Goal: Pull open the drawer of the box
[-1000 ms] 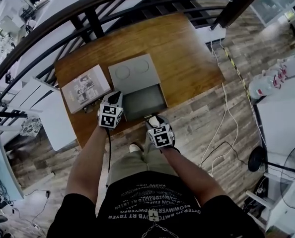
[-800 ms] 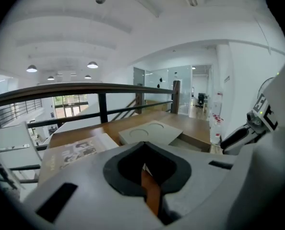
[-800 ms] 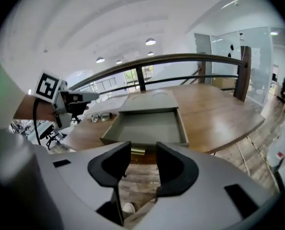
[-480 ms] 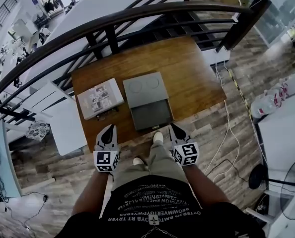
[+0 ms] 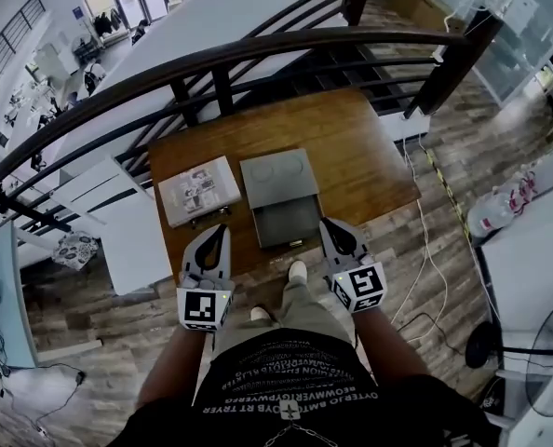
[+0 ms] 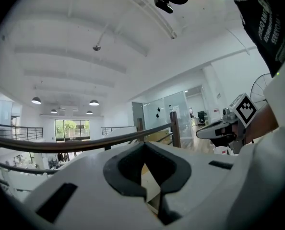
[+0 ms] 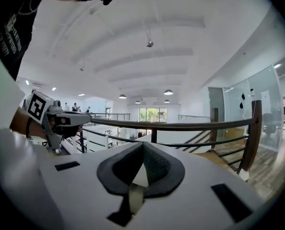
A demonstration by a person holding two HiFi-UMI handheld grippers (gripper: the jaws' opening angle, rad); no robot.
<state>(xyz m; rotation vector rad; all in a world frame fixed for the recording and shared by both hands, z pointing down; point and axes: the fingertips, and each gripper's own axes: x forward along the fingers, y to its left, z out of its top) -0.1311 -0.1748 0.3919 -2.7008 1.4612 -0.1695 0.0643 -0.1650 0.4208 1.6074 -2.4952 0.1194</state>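
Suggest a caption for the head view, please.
With its drawer open, the box sits on a wooden table; left gripper and right gripper, both shut, hang nearby.

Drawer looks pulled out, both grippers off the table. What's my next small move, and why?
Probably just hold back and end here. The drawer stands pulled out of the grey box, and the left gripper and right gripper are both shut, empty and clear of the table.
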